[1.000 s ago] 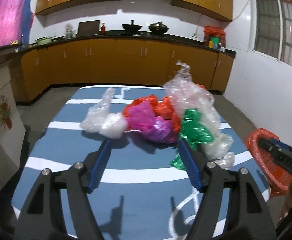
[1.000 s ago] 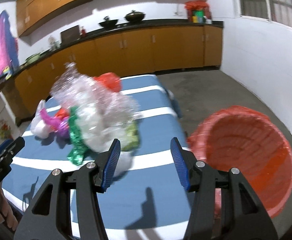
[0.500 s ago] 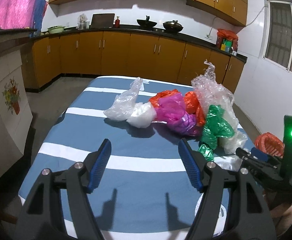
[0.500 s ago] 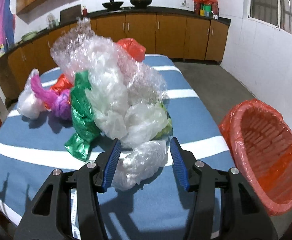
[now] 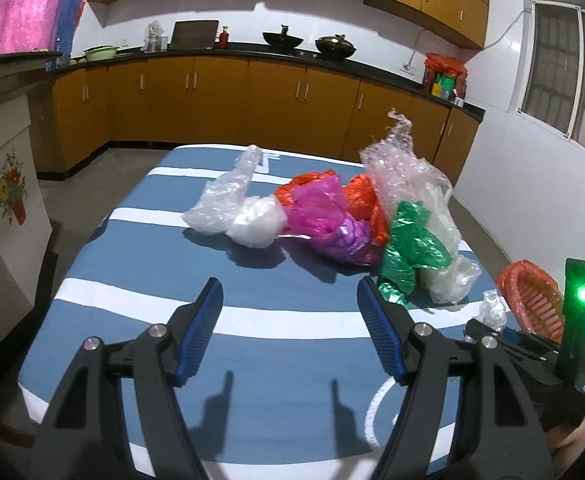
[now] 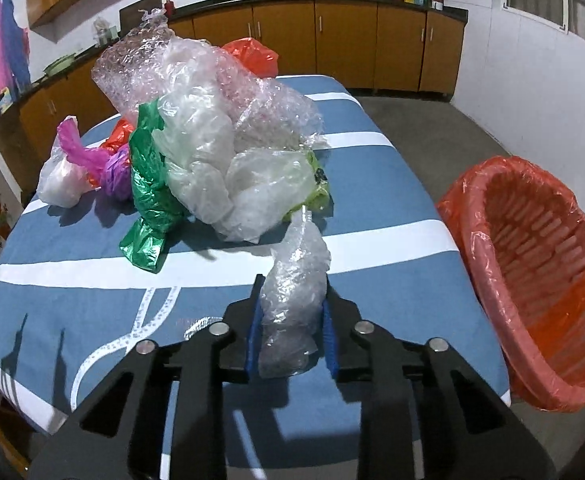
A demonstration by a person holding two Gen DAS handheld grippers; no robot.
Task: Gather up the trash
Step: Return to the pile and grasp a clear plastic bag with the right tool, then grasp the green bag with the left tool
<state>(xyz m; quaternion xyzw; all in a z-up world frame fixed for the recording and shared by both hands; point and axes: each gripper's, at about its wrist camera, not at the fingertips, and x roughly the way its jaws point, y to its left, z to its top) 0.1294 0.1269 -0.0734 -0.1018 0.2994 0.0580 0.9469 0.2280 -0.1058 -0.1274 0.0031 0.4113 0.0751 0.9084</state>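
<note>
Two jaws are mine. Largest first: the blue striped surface (image 6: 372, 200) spreads ahead of both, its right edge close beside my right jaws. Just past that edge, to their right and lower, stands the red basket (image 6: 532, 280), mouth open toward me. Ahead and left of them lies the heap of plastic bags (image 6: 212, 128). My right gripper (image 6: 290, 328) pinches a small clear plastic wad (image 6: 296, 280), long axis running away from me. My left gripper (image 5: 288, 328) hangs spread, empty, farther from the basket.
</note>
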